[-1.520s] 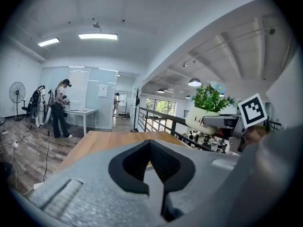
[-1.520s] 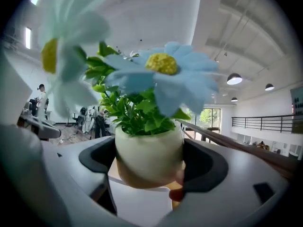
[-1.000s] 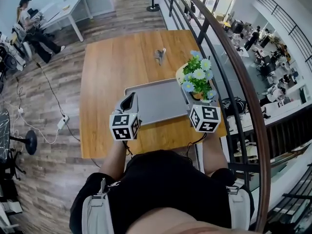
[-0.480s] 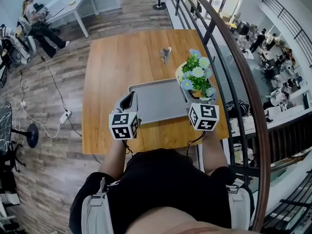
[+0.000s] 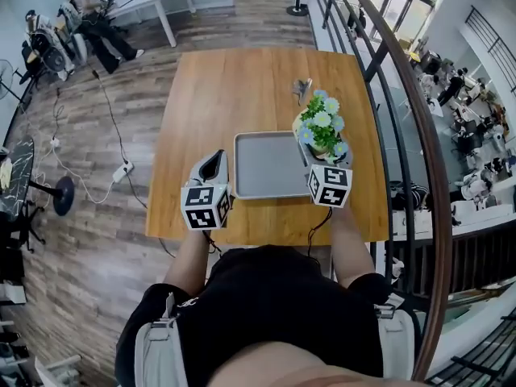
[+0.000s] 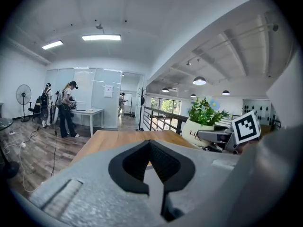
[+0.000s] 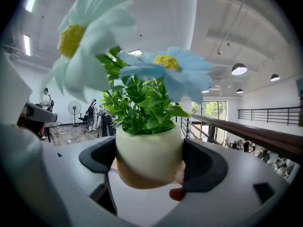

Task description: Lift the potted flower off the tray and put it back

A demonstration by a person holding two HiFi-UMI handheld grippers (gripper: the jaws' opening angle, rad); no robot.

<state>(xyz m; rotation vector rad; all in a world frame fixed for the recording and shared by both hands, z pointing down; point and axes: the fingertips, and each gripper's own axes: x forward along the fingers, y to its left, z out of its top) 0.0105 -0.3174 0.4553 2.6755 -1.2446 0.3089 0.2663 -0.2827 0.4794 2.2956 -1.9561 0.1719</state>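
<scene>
Right tongs (image 7: 149,161) clamp potted flower (image 7: 147,143); pot print (image 6: 194,134) starts "Li"

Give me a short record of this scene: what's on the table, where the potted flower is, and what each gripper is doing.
Surface: wooden table beside a railing
Tray: grey tray, lying flat near the table's front edge
Potted flower: potted flower, upright at the tray's right edge; whether it rests on the tray or is held just above it cannot be told
Right gripper: right gripper, shut on the potted flower, one pad on each side
Left gripper: left gripper, shut and holding nothing, by the tray's left front corner
Other: small metal thing beyond the tray
</scene>
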